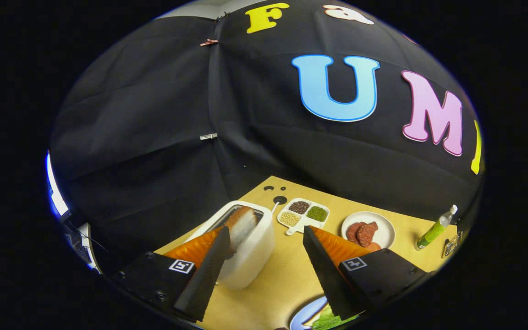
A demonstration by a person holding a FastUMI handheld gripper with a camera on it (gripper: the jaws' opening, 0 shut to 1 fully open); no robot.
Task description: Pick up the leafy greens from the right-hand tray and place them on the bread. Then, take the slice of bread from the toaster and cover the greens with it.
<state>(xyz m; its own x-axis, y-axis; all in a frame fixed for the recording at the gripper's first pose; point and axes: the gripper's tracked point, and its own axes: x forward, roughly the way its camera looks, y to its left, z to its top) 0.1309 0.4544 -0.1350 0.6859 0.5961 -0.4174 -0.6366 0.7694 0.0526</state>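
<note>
A white toaster stands on the wooden table just ahead of my left finger. A slice of bread with a brown crust sticks up out of its slot, close beside the left fingertip. My gripper is open, hovering above the table, and holds nothing; the toaster's right side lies between the fingers. Down by the base of the right finger lies a blue plate with leafy greens on it; whatever is under the greens is mostly hidden.
Beyond the fingers sit a white divided dish of beans and seeds, a white plate with red meat pieces, a green bottle and a small metal object further right. The black cloth wall closes off the table's far side.
</note>
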